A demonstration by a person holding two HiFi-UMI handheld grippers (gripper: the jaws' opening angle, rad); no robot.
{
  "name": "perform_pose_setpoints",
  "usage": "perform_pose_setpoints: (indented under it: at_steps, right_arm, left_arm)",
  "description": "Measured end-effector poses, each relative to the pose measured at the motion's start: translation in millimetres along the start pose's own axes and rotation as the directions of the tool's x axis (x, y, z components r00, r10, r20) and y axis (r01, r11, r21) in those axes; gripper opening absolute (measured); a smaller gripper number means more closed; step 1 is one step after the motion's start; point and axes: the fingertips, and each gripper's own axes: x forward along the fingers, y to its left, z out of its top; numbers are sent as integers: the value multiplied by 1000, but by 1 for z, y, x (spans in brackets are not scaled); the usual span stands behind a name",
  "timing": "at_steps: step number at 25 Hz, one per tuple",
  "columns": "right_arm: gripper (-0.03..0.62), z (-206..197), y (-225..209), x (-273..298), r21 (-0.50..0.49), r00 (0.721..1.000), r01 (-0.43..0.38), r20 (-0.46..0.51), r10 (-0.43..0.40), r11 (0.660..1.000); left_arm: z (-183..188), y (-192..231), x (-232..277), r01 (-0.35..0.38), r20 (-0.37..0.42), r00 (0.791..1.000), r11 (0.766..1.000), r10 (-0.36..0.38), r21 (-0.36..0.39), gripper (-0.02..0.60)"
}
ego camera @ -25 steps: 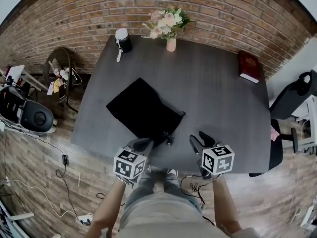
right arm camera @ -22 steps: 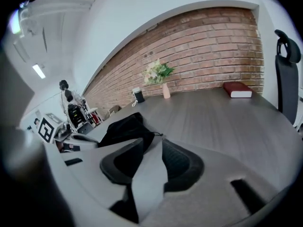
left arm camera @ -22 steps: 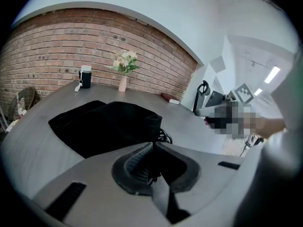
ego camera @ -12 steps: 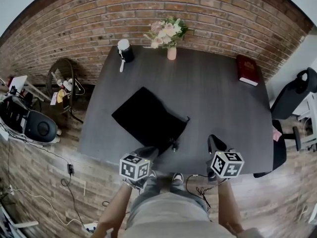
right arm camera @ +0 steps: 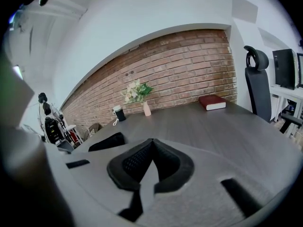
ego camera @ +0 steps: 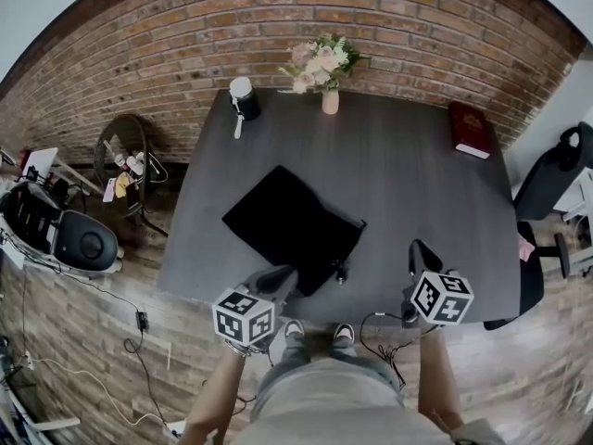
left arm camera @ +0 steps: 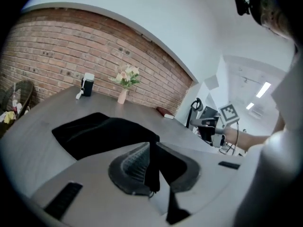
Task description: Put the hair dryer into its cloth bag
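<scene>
**Firmly pinched: the bag's near edge is in the left gripper, and the right gripper is closed on nothing**

Closest to the person, the left gripper (ego camera: 278,278) has its jaws pressed together on a thin fold of black fabric. Its own view shows the dark strip caught between the ribbed pads (left arm camera: 135,162). That fabric is the near corner of the cloth bag (ego camera: 287,225), which is black and spreads diagonally from the gripper across the front left part of the table (ego camera: 417,184). A small drawstring toggle (ego camera: 341,272) lies on the tabletop just beside the bag's near right corner. The bag looks fairly flat, and I cannot tell whether the hair dryer is inside it.

The right gripper (ego camera: 419,248) is held over the table's front edge, well apart from the bag. Its jaws meet tip to tip with nothing between them.

Along the far edge, a small black-and-white object (ego camera: 244,95) stands at the left corner. It could be the dryer, but it is too small to tell. A vase of flowers (ego camera: 326,72) stands near the middle against the brick wall (ego camera: 185,26), and a red book (ego camera: 471,130) lies near the right corner. A black office chair (ego camera: 556,170) stands off the table's right side.
</scene>
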Motion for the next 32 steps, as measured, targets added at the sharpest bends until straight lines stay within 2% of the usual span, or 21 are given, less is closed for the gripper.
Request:
perform_pose_setpoints:
  at_steps: [2,4,6,8,10,12,14,16,18,20,29,32]
  right_arm:
    - [0,9,1,-2,-3,1000,5,23,-4,1000]
    - [0,20,4,-5,-8,998,10,55,-9,1000]
    - [0,34,6,-9,-9,995,16,100,-15,1000]
    - [0,52,7,-16,-2,986,22,163,-21,1000]
    - [0,70,8,-25,2,973,33,230,-33,999]
    - [0,87,8,-34,-12,956,54,290,-48,998]
    - [0,104,9,-46,-44,936,84,346,-64,996]
    - [0,118,9,-58,-76,914,120,397,-80,990]
    - [0,130,9,-69,-93,896,147,434,-92,985]
    - [0,138,9,-76,-97,884,160,456,-99,982]
    - [2,136,-2,-85,-86,885,167,453,-111,982]
    - [0,135,-3,-89,-97,883,180,454,-117,979]
  left_arm:
    - [26,9,-13,-51,90,995,999,50,3,15]
    - [56,21,-27,-118,194,974,993,116,-1,15]
    - [88,31,-40,-198,295,936,980,191,-5,15]
    - [119,38,-51,-281,385,885,960,262,-6,15]
    - [147,41,-59,-345,462,832,939,307,-2,14]
    - [169,40,-64,-387,518,788,922,332,-3,14]
    - [185,39,-68,-414,554,756,910,347,-6,9]
    - [196,36,-69,-429,577,737,903,351,-2,6]
    - [203,33,-68,-436,592,728,900,346,11,6]
    - [207,31,-66,-445,594,728,895,342,30,5]
    - [201,17,-43,-409,556,772,911,309,61,5]
    - [199,12,-41,-400,553,777,914,302,63,5]
